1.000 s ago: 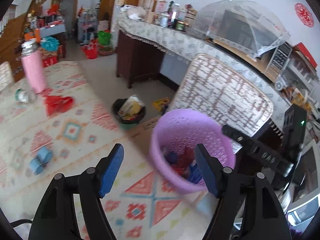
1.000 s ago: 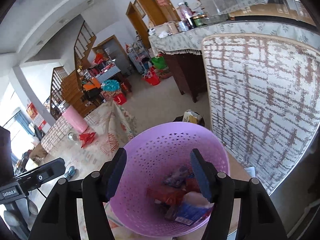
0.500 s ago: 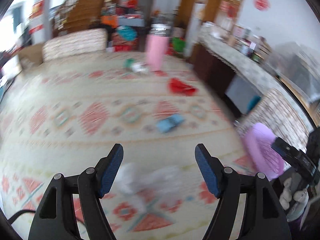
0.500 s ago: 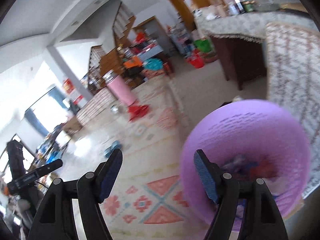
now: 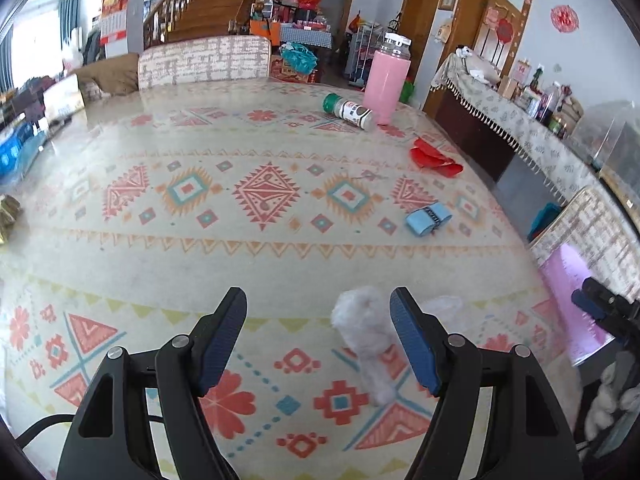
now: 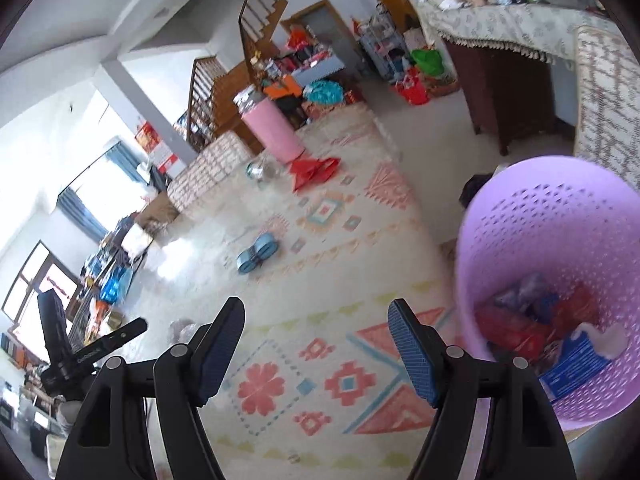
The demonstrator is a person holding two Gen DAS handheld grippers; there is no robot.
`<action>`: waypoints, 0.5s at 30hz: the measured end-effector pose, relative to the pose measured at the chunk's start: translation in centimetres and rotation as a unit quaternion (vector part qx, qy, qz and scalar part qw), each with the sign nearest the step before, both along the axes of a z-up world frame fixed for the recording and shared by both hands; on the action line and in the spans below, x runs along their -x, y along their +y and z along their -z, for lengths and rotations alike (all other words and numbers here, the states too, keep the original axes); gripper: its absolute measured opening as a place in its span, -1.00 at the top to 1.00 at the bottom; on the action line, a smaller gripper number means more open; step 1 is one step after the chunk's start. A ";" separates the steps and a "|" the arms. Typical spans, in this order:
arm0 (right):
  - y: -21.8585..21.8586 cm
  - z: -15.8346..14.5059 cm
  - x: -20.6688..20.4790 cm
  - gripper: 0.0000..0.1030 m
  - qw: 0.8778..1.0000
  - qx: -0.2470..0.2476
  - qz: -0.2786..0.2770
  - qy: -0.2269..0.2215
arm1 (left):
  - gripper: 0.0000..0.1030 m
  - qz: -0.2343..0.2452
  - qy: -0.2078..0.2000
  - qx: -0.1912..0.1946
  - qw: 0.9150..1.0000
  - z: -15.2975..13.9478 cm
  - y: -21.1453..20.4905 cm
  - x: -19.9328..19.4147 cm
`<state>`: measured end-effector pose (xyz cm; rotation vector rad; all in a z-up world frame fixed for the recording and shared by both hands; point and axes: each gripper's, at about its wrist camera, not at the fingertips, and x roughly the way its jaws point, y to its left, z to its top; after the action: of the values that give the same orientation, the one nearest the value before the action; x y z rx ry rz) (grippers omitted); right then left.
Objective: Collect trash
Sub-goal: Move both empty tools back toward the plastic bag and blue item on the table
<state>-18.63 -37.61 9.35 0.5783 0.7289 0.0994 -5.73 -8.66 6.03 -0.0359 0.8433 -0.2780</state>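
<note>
Jaws of my left gripper (image 5: 318, 336) stood apart, a crumpled white tissue wad (image 5: 366, 338) lying between them untouched; my right gripper (image 6: 316, 344) gaped empty beside the perforated purple plastic basket (image 6: 560, 240).

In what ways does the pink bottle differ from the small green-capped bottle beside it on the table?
The pink bottle stands upright; the green-capped bottle lies on its side. The pink bottle is much larger and opaque, with a clear top; the green-capped bottle is small, clear and carries a label. Both rest on the patterned tablecloth at the table's far end.
</note>
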 end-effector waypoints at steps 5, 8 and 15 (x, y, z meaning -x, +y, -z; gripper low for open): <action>3.1 -0.2 -3.0 -0.52 0.999 0.014 -0.040 0.027 | -0.42 0.011 -0.001 -0.010 1.000 0.8 0.3 0.1; 4.7 -0.2 -5.8 -0.52 0.997 0.017 -0.058 0.043 | -0.42 0.012 0.002 -0.017 1.000 1.3 0.8 0.3; 9.2 0.9 -13.8 -0.42 0.992 0.019 -0.092 0.089 | -0.42 0.001 0.018 -0.006 1.000 1.8 3.8 1.1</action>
<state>-4.83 -28.44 8.49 0.4874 0.9560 0.2054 -6.79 -4.84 4.22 -0.0292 0.8811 -0.2742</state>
